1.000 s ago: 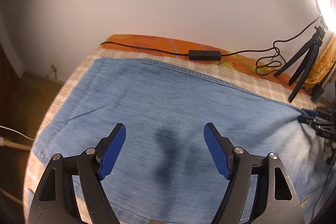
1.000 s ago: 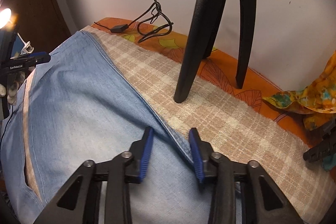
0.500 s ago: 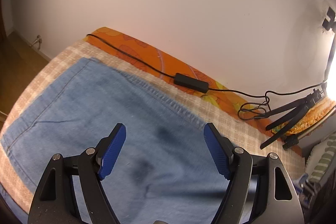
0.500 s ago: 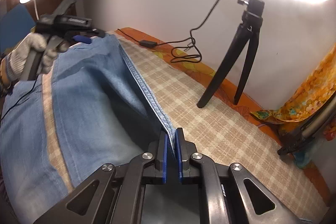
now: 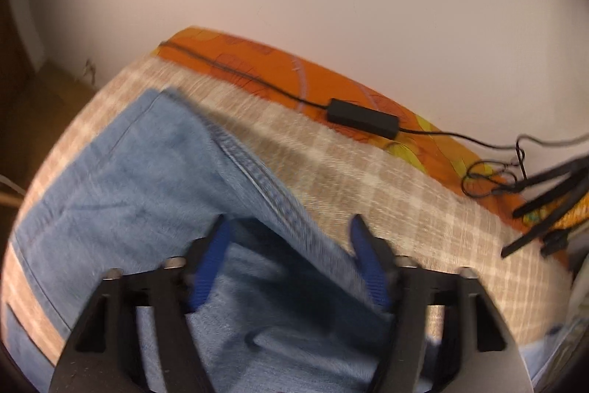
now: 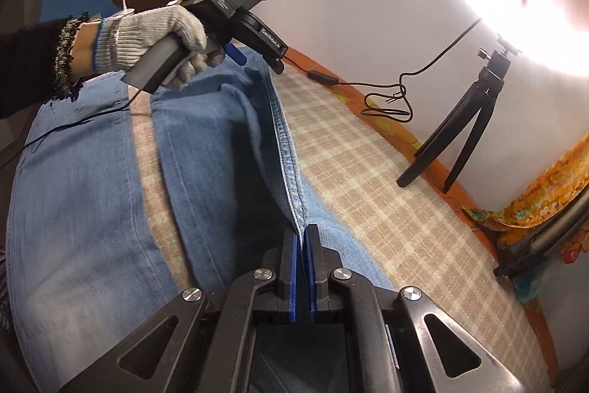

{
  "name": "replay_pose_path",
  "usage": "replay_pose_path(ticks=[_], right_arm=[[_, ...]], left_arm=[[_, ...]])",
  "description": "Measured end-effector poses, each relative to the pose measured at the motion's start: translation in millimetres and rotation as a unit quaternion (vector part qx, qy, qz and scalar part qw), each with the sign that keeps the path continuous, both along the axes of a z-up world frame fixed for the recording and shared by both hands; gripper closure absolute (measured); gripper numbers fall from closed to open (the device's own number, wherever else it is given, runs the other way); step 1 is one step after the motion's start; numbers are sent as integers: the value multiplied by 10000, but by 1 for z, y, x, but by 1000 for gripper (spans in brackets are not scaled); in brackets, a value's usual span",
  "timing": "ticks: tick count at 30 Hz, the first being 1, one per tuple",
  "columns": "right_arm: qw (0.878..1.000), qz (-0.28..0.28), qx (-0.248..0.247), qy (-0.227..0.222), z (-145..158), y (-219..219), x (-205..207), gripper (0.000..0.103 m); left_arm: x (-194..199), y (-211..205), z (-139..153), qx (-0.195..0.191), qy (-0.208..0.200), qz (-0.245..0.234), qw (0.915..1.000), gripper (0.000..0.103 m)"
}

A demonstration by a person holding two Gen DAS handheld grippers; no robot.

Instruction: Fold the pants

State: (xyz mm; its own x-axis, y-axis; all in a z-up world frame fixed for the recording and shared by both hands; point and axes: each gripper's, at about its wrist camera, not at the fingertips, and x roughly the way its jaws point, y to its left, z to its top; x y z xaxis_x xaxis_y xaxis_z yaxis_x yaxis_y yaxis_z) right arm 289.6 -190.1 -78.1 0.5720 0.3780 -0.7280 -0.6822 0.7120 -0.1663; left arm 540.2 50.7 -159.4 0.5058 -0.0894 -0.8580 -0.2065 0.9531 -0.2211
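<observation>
Pants are blue denim, spread on the checked blanket. Right gripper has its jaws pinched tight on the stitched edge, which runs straight ahead up to the left gripper, marked "GenRobot.AI". Its jaws gape wide around that raised seam, gripping nothing.
</observation>
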Motion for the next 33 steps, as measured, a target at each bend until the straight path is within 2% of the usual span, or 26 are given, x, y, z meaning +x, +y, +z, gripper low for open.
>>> replay_pose_path(ticks=[2, 5, 13, 24, 29, 33], right_arm=[[10000, -1, -6, -53, 4, -1, -5, 101], [9999, 0, -29, -134, 10, -1, -10, 101], [9996, -30, -41, -262, 29, 0, -31, 102], [9995, -55, -109, -295, 61, -4, -98, 102], [9994, -7, -189, -288, 62, 1, -139, 102], [9997, 43, -204, -136, 54, 5, -171, 102]], left_arm=[[-6, 7, 1, -146, -206, 31, 9997, 84], [-19, 20, 5, -427, -572, 34, 9974, 94], [-62, 32, 36, -757, -1149, 72, 9905, 98], [-173, 47, 85, -770, -1827, -85, 9801, 99], [-230, 56, 94, -740, -2013, -62, 9767, 99], [-277, 63, 83, -737, -1996, 42, 9771, 99]])
